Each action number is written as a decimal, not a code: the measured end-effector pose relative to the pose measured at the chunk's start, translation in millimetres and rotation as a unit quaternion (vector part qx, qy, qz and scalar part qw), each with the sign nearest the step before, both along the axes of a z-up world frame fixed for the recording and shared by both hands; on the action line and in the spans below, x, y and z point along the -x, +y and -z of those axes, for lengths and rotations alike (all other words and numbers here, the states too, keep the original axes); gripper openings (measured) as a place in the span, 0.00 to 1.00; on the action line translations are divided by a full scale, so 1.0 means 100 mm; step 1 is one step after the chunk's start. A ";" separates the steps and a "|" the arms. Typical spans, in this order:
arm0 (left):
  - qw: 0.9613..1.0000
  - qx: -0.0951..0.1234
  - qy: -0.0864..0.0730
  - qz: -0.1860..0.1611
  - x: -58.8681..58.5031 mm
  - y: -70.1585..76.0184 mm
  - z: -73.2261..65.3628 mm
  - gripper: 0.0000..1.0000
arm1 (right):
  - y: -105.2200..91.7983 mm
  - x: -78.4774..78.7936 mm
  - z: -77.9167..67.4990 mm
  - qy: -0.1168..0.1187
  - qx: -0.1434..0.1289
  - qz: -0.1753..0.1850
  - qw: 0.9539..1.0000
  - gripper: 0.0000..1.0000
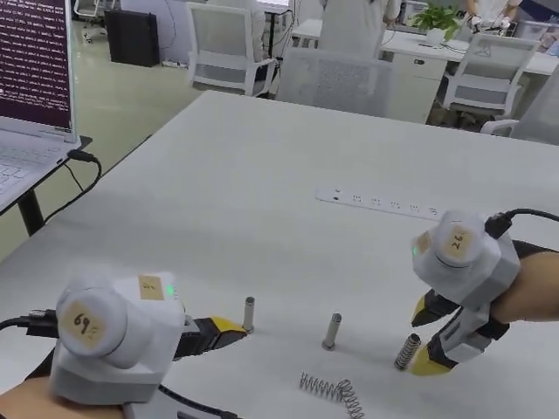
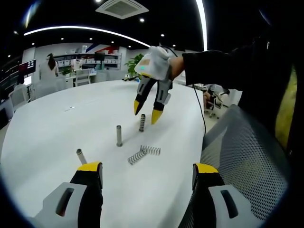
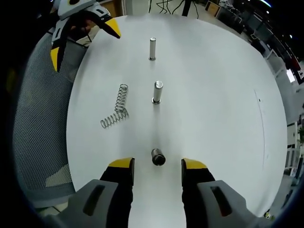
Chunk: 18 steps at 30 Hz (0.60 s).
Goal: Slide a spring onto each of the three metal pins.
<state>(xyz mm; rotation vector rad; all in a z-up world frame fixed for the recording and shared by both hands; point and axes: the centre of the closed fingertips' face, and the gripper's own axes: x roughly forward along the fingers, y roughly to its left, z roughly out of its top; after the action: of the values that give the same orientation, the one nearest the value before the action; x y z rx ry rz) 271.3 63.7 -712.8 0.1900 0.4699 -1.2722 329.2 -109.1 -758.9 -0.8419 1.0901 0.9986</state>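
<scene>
Find left gripper [image 2: 147,167] and right gripper [image 1: 422,342] gaping wide, empty; note loose springs [image 1: 332,391] lying touching at 6 o'clock of the middle pin [image 1: 332,332]; pinch gently near one end, being probably light, squashy, apt to flick away.

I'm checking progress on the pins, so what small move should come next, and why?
Probably swing the right tool, jaws open, over to the two loose springs and grip one: the right pin already wears a spring, while the middle pin and left pin stand bare.
</scene>
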 end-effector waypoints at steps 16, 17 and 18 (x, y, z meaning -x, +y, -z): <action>1.000 -0.003 0.000 0.008 0.01 -0.04 0.01 0.73 | -0.13 0.08 -0.14 -0.024 -0.031 0.034 0.999 0.39; 1.000 -0.003 0.000 0.009 0.01 -0.04 0.01 0.73 | -0.13 0.09 -0.14 -0.025 -0.031 0.036 0.999 0.39; 1.000 -0.004 0.000 0.010 0.01 -0.05 0.01 0.73 | -0.14 0.11 -0.15 -0.028 -0.033 0.037 0.998 0.39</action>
<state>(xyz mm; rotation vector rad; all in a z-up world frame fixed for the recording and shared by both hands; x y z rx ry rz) 270.0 59.1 -714.2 0.2012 0.4742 -1.2905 318.6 -123.2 -743.6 -0.7664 1.0293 0.9391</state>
